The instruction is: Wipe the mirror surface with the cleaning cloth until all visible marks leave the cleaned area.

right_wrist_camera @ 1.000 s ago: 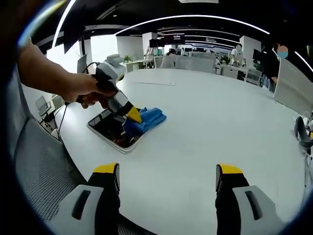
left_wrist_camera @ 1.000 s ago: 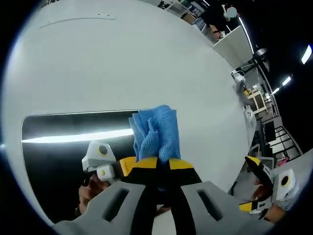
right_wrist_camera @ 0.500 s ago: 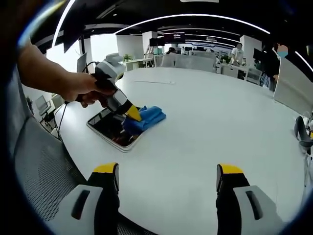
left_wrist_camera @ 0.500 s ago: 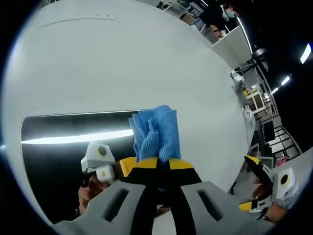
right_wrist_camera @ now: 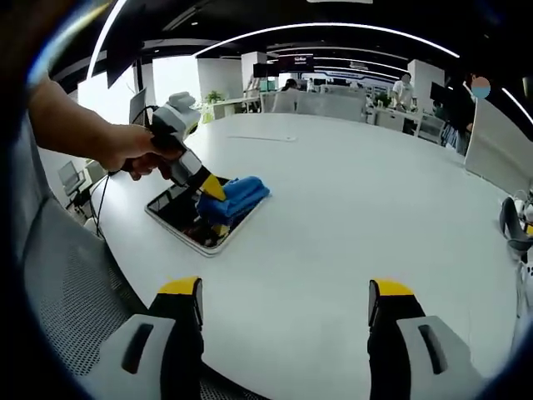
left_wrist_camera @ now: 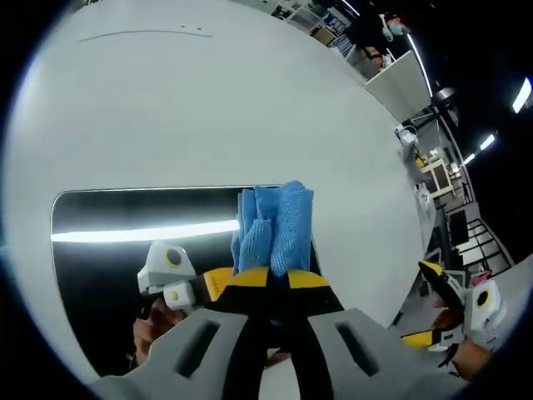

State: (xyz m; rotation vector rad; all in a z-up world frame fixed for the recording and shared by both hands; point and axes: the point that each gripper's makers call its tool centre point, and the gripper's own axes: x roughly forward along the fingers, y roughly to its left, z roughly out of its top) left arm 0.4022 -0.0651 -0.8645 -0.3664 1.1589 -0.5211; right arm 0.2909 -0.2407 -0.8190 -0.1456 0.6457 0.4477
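My left gripper point(right_wrist_camera: 210, 188) is clamped on the blue cleaning cloth point(left_wrist_camera: 275, 227), pressing it onto the mirror point(left_wrist_camera: 141, 250) at the mirror's far edge. The mirror lies flat on the white table point(right_wrist_camera: 350, 208). My right gripper point(right_wrist_camera: 285, 302), jaws spread apart, hovers well apart from the mirror.

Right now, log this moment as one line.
left gripper: shut on blue cloth | cloth: on mirror edge | right gripper: open, above table
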